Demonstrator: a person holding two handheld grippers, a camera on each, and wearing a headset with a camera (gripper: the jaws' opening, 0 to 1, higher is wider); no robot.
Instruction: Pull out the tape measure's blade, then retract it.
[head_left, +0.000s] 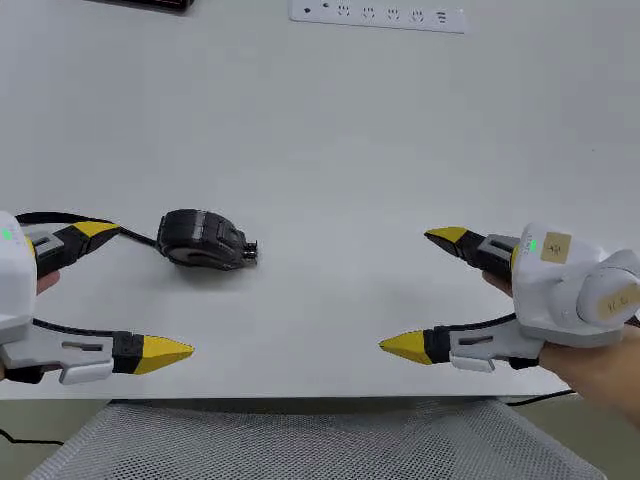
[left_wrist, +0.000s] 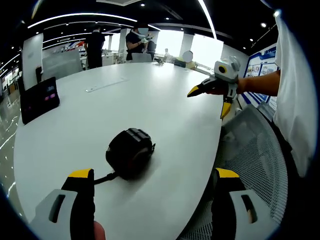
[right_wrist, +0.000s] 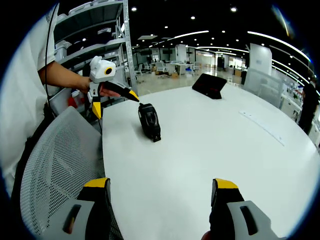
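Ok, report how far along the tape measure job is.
Done: nothing visible; the tape measure lies on the table, blade wound in. In hand: nothing; the left gripper and right gripper are open, either side of it. Remaining: grip it, pull the blade, retract.

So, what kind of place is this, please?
Probably a large open-plan office or workshop hall: a long white table, tall storage shelves beside it, and ceiling strip lights running far back.
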